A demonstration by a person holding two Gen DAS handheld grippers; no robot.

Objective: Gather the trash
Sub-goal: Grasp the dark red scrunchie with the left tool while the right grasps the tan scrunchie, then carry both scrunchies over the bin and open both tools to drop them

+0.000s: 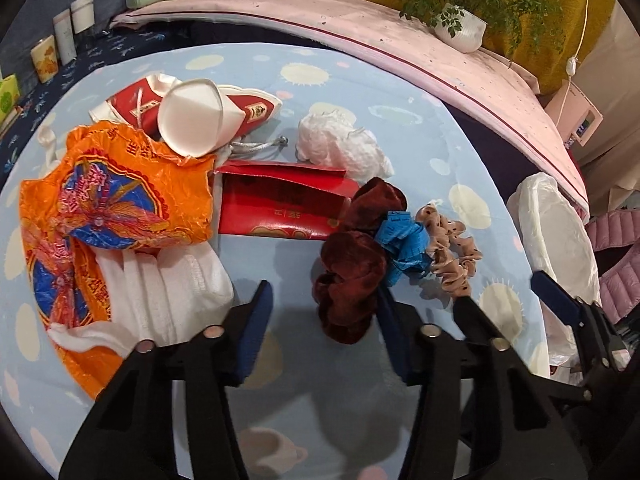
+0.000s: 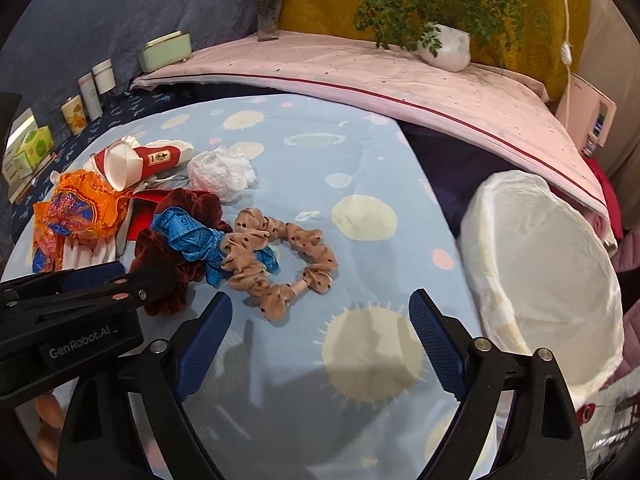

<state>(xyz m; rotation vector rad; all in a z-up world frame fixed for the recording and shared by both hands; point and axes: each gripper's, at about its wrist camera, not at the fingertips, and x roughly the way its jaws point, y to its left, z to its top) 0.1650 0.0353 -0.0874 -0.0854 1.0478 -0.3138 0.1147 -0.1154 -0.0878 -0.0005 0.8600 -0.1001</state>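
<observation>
Lowering my left tongs (image 1: 320,328), half open and empty, beside the maroon scrunchie (image 1: 352,264) on the desk (image 1: 320,400); I should centre it before squeezing. Right tongs (image 2: 320,344) wide, empty, near the lined bin (image 2: 552,272).

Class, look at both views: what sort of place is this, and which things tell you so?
Probably a home room: a table under a light-blue patterned cloth, a leafy plant in a white pot, and a white-lined waste bin.
</observation>
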